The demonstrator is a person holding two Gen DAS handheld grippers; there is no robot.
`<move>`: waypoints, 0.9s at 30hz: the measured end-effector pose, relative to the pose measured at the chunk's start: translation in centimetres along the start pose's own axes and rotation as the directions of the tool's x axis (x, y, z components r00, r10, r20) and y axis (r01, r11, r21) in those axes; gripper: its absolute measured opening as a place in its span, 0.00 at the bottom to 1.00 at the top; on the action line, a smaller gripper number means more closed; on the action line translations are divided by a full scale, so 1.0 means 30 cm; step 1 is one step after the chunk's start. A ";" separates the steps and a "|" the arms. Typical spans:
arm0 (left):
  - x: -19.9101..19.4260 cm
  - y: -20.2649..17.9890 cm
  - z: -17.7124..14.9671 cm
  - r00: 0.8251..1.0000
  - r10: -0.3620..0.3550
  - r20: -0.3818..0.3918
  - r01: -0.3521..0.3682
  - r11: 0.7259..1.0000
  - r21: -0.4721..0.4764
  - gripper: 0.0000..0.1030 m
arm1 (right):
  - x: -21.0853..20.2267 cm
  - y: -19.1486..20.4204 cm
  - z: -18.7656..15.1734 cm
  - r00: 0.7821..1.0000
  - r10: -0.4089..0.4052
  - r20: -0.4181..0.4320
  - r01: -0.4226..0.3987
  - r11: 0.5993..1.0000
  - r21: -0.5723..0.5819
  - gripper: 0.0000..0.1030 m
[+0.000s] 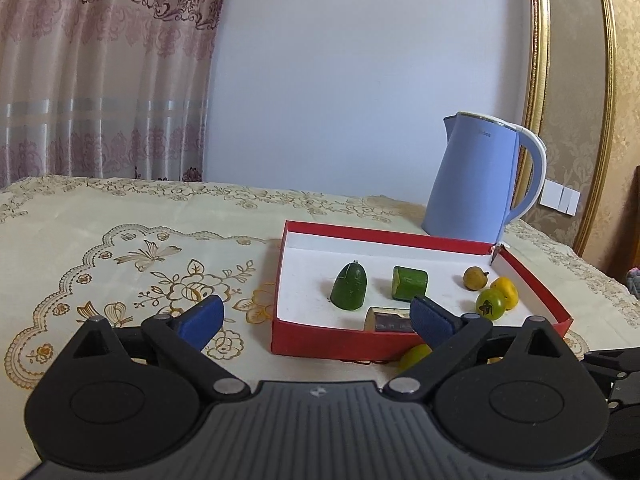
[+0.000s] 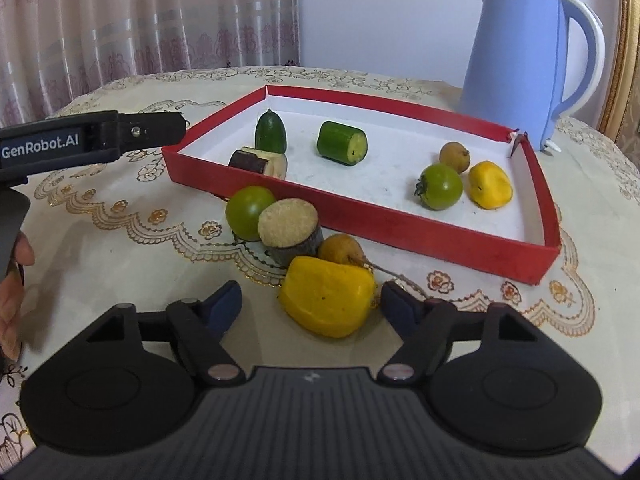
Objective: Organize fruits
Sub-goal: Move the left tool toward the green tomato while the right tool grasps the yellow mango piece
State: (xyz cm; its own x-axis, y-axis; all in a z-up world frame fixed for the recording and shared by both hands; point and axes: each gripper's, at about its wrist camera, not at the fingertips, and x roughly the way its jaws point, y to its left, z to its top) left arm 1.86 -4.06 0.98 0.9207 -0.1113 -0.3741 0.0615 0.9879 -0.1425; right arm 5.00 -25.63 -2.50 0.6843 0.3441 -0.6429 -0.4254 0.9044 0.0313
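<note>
Yellow, lumpy plastic fruit point(image 2: 330, 300) lies on the cloth at lower centre, between the right gripper point(image 2: 310, 304)'s spread jaws.
No pad presses it yet; the shallow red cardboard tray point(image 2: 360, 220) waits just above. The left gripper point(image 1: 316, 316) stands open, empty.

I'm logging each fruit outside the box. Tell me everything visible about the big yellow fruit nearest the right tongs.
The yellow fruit is a lumpy, blocky piece with smooth, glossy skin and a few dark specks, plastic-looking. It lies on the tablecloth outside the red box, between the right tongs' blue pads. The right pad is at its side, the left apart. A small brown fruit sits against its far edge.
</note>
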 end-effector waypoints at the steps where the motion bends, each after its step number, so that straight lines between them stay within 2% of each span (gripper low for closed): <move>1: 0.001 0.001 0.000 1.000 0.000 -0.001 0.000 1.000 -0.002 0.97 | -0.002 -0.002 -0.002 1.000 -0.007 0.008 0.007 1.000 -0.004 0.64; 2: 0.002 0.001 0.000 1.000 0.000 -0.003 0.000 1.000 -0.004 0.97 | -0.005 -0.007 -0.002 1.000 -0.004 0.015 0.004 1.000 -0.002 0.56; 4: 0.005 0.002 -0.001 1.000 0.001 -0.008 -0.001 1.000 -0.003 0.97 | -0.010 -0.025 -0.004 1.000 -0.009 0.021 0.009 1.000 0.006 0.46; 12: 0.013 -0.005 -0.007 1.000 0.016 -0.020 -0.016 1.000 0.013 0.97 | -0.077 -0.026 -0.032 0.998 -0.011 0.067 0.013 0.999 -0.036 0.45; 17: 0.017 -0.032 -0.016 0.999 0.025 -0.036 -0.023 0.998 0.056 0.97 | -0.146 -0.127 -0.062 0.992 -0.035 0.117 0.033 0.999 0.019 0.45; 19: 0.010 -0.055 -0.025 0.999 0.012 -0.049 -0.007 0.996 0.089 0.97 | -0.162 -0.192 -0.080 0.989 -0.068 0.130 0.059 0.996 0.070 0.45; 21: 0.003 -0.101 -0.041 0.998 -0.001 -0.062 0.011 0.987 0.163 0.97 | -0.173 -0.247 -0.096 0.986 -0.087 0.140 0.072 0.991 0.111 0.45; 24: 0.016 -0.154 -0.057 0.997 0.030 -0.075 -0.010 0.967 0.254 0.97 | -0.171 -0.287 -0.111 0.986 -0.076 0.148 0.056 0.989 0.135 0.46; 27: 0.055 -0.180 -0.065 0.990 0.033 -0.137 0.009 0.955 0.295 0.97 | -0.153 -0.291 -0.124 0.988 -0.052 0.143 0.032 0.990 0.140 0.46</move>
State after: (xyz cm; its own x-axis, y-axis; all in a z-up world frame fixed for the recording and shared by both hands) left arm 2.29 -9.78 -0.67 0.8609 -0.0927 -0.5003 0.1811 0.9747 0.1310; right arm 3.36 -36.04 -2.65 0.7834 0.3291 -0.5273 -0.3165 0.9413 0.1173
